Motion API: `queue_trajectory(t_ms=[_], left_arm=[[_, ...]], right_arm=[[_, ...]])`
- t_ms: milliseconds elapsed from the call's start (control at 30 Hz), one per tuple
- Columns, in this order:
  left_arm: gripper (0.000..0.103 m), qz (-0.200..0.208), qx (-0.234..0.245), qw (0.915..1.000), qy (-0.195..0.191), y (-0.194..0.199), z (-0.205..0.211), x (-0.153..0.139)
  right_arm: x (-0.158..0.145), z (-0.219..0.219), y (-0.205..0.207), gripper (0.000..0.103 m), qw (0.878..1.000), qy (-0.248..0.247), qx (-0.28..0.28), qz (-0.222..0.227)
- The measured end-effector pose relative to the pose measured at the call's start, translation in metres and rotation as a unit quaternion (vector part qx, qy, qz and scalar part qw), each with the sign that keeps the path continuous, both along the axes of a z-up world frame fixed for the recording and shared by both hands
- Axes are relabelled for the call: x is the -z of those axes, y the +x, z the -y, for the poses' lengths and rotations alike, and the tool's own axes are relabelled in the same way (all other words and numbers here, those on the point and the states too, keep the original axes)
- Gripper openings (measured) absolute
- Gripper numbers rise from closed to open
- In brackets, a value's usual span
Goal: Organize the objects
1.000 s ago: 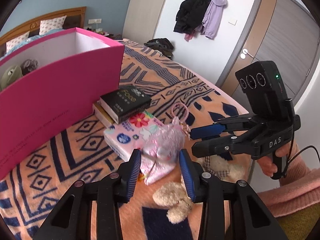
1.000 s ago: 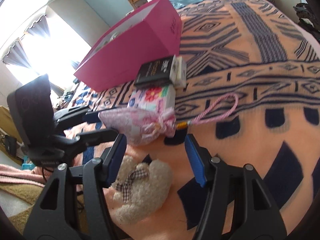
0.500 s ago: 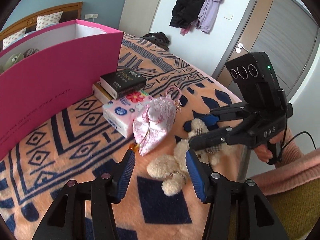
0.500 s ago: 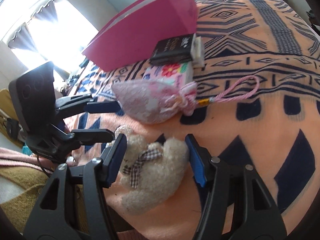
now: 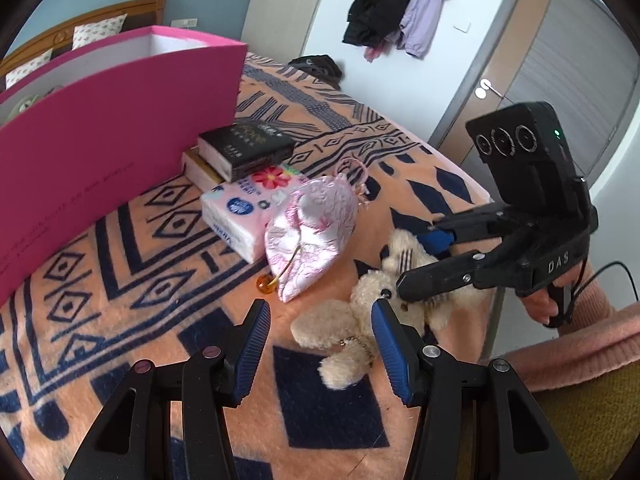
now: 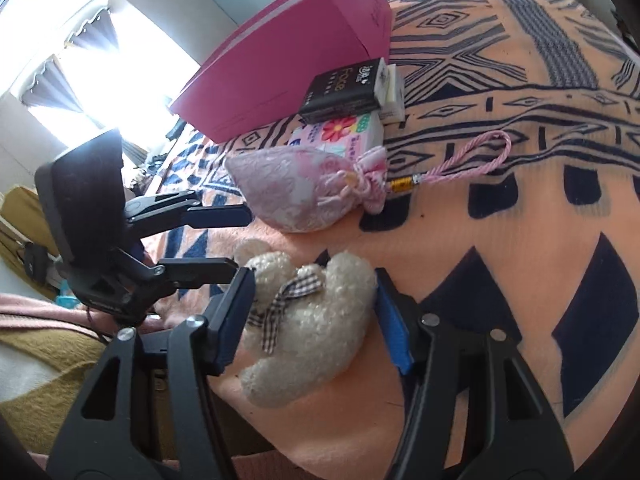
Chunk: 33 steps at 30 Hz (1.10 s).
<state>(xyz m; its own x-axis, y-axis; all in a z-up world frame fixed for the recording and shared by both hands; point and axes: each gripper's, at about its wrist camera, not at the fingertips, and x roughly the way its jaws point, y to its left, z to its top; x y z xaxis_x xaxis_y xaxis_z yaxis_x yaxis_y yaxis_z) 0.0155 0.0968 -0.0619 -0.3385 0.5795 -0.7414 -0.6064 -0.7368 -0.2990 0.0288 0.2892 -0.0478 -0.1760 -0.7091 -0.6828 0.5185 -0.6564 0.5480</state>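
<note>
A cream teddy bear [image 6: 320, 320] with a checked bow lies on the orange patterned blanket near the bed's edge. My right gripper [image 6: 314, 300] straddles it, jaws closing, both blue pads touching its sides. In the left wrist view the right gripper [image 5: 416, 260] comes in over the teddy bear [image 5: 360, 320] from the right. My left gripper [image 5: 319, 312] hovers open and empty just in front of the bear. A pink flowered pouch [image 5: 312, 236] with a cord loop lies free beside a tissue pack [image 5: 236, 216].
A tall pink box [image 5: 120, 128] stands open on the bed to the left, with a black book [image 5: 244, 148] stacked on another beside it. The bed's edge runs close to the bear. Coats hang on the far wall by a door. A person's pink sleeve [image 5: 580, 344] shows at the right.
My left gripper opened, let go of the pink pouch and drew back; the pouch now lies on the blanket. My right gripper moved around the teddy bear and its jaws narrowed onto it.
</note>
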Motion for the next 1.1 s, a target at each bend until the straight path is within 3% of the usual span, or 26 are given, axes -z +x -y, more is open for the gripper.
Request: queue_trajectory(t_ms=[33,67,133,367,467,567,633,733,833,967,1033,1100], left_arm=[[0.054,0.003,-0.005,1.0000,0.005,0.000,0.004,-0.001],[0.054,0.003,-0.009,0.9999,0.010,0.000,0.009,-0.003],[0.054,0.001,-0.022,0.9994,0.025,0.000,0.020,-0.009],[0.054,-0.023,-0.080,0.9948,0.058,0.010,0.072,-0.033],[0.057,-0.034,-0.106,0.9902,0.084,0.013,0.098,-0.045],[0.061,-0.044,-0.125,0.9857,0.104,0.019,0.116,-0.049],[0.061,-0.032,-0.125,0.9853,0.112,0.017,0.118,-0.045],[0.060,0.008,-0.118,0.9878,0.101,0.007,0.103,-0.022],[0.055,0.044,-0.119,0.9879,0.088,-0.007,0.092,0.001],[0.054,0.059,-0.127,0.9853,0.098,-0.016,0.097,0.011],[0.054,0.059,-0.134,0.9847,0.095,-0.020,0.100,0.012],[0.054,0.061,-0.141,0.9845,0.084,-0.024,0.101,0.014]], right_arm=[[0.000,0.001,0.001,0.043,1.000,-0.003,0.000,0.000],[-0.002,0.002,0.001,0.027,1.000,-0.007,-0.001,-0.001],[-0.007,0.004,0.000,0.023,1.000,-0.022,-0.004,-0.005],[-0.040,0.040,0.003,0.022,0.995,-0.069,-0.043,-0.051],[-0.050,0.064,-0.008,0.021,0.993,-0.065,-0.027,-0.091],[-0.051,0.085,-0.031,0.021,0.992,-0.084,-0.009,-0.092],[-0.047,0.101,-0.045,0.021,0.993,-0.065,0.013,-0.096],[-0.028,0.124,-0.061,0.022,0.997,-0.054,0.015,-0.062],[-0.017,0.142,-0.058,0.024,0.998,-0.015,-0.011,-0.054],[-0.017,0.147,-0.053,0.026,0.996,0.038,-0.066,-0.048],[-0.018,0.150,-0.051,0.029,0.993,0.063,-0.090,-0.051],[-0.021,0.153,-0.055,0.041,0.990,0.077,-0.099,-0.067]])
